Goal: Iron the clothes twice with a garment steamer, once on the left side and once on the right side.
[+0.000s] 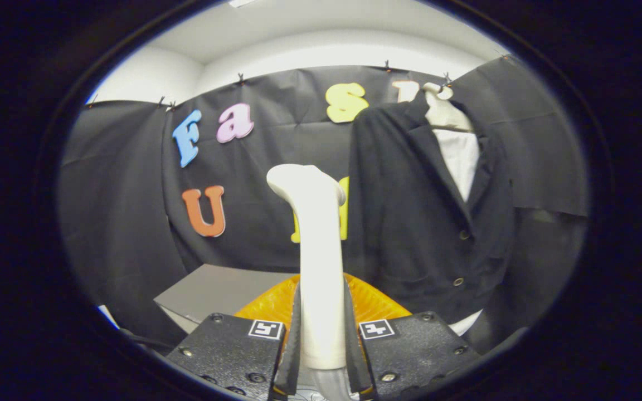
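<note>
A white garment steamer (316, 234) stands upright between my fingers, its handle pinched by both black pads (294, 334), its head bent toward the left at the top. My gripper (321, 340) is shut on that handle. Beyond and to the right of the steamer hangs a dark blazer (421, 223) over a white shirt (463, 156) on a hanger, buttons facing me. The steamer head is level with the blazer's chest, a little to the left of its left side and apart from the cloth.
An orange ribbed base (371, 303) sits just behind my fingers under the steamer. A grey box (215, 289) lies beyond the left finger. Black cloth walls close off the back and both sides.
</note>
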A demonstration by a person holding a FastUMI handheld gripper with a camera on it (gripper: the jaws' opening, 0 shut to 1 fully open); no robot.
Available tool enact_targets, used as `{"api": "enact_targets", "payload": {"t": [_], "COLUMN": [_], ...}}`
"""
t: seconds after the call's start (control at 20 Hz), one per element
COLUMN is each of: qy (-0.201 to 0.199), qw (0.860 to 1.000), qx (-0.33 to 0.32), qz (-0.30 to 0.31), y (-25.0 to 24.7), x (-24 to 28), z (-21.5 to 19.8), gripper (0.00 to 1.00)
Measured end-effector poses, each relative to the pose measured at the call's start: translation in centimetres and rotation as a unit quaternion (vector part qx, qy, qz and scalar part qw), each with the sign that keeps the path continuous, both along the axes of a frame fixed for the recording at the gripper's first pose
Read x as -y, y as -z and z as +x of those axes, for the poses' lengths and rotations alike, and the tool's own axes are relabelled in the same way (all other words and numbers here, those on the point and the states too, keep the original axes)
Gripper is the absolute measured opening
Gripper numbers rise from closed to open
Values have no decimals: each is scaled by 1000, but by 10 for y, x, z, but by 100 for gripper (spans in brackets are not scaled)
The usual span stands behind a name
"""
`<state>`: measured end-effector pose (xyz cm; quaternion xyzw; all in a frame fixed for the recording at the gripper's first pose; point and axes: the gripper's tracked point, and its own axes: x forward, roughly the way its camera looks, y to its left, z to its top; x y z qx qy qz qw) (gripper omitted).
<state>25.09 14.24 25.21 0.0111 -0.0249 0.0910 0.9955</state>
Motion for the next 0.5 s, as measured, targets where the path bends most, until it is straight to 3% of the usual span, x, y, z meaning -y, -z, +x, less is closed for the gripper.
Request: {"api": "enact_targets", "payload": {"t": [0.3, 0.5], "qy": [38, 76], "qw": [997, 992], "qx": [68, 97], "qz": [16, 39], "y": [-71, -105], "x": [84, 126], "z": [-15, -4], "gripper": [37, 37]}}
